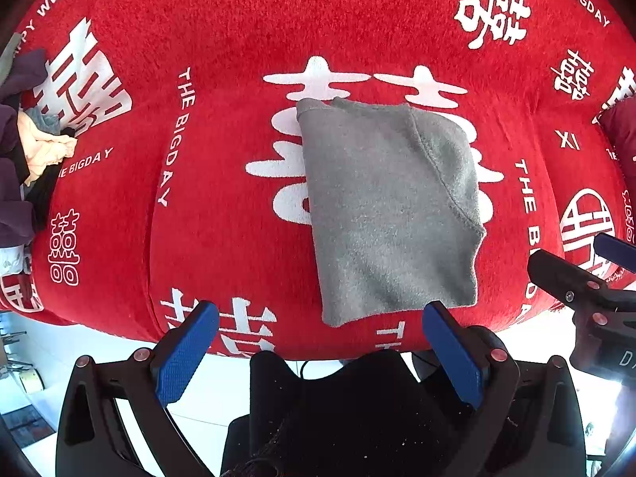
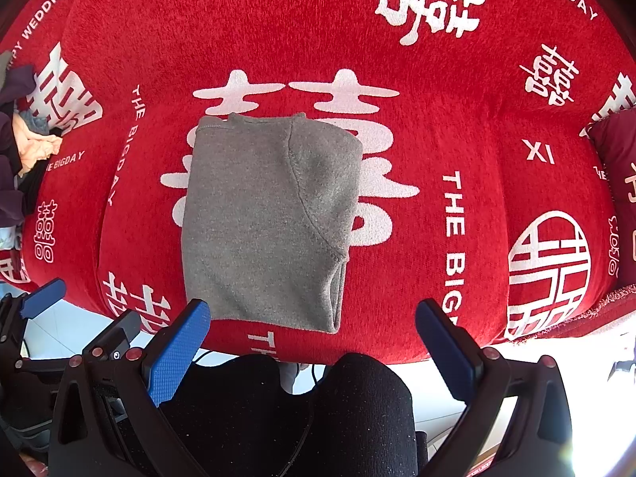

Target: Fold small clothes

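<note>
In the left wrist view the left gripper [image 1: 320, 342] hangs with jaws apart just short of the folded grey garment [image 1: 385, 206] on the red cover [image 1: 222, 206], while in the right wrist view the right gripper [image 2: 314, 342] is likewise spread wide and empty before the garment [image 2: 262, 218].

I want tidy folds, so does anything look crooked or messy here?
The grey garment lies folded flat but slightly skewed on the red cover. At the far left, a heap of clothes is still jumbled. Both tongs are open, holding nothing.
</note>
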Available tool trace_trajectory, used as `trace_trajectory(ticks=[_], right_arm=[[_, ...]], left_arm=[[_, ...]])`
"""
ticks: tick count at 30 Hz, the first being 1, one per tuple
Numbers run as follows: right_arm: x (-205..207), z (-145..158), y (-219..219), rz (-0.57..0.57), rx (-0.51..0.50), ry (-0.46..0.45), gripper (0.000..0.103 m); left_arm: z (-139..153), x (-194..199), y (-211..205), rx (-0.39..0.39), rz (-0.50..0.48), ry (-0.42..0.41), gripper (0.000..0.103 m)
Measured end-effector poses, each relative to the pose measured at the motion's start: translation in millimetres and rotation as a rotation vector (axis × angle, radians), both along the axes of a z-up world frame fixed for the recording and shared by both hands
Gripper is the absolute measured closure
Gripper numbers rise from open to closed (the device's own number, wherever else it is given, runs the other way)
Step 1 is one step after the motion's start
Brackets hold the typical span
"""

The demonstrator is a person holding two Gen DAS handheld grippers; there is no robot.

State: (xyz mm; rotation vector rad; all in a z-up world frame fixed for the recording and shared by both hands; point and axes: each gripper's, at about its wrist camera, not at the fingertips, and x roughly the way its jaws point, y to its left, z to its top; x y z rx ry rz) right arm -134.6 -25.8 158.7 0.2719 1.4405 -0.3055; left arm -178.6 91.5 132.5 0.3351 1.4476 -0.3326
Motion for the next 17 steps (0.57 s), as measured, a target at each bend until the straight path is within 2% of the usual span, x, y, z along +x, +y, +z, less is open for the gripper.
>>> trace_trajectory(ticks=[12, 17], right_arm=[[-0.9, -2.7, 0.6, 0.001, 0.001, 0.004, 0.0], [-0.2, -2.6, 1.3, 0.0, 0.001, 0.004, 0.0]], left_arm=[[-1.1, 0.0, -1.6, 0.008, -0.001, -0.004, 0.001], [0.3, 0.7, -0.3, 0.008, -0.006, -0.032, 0.001]])
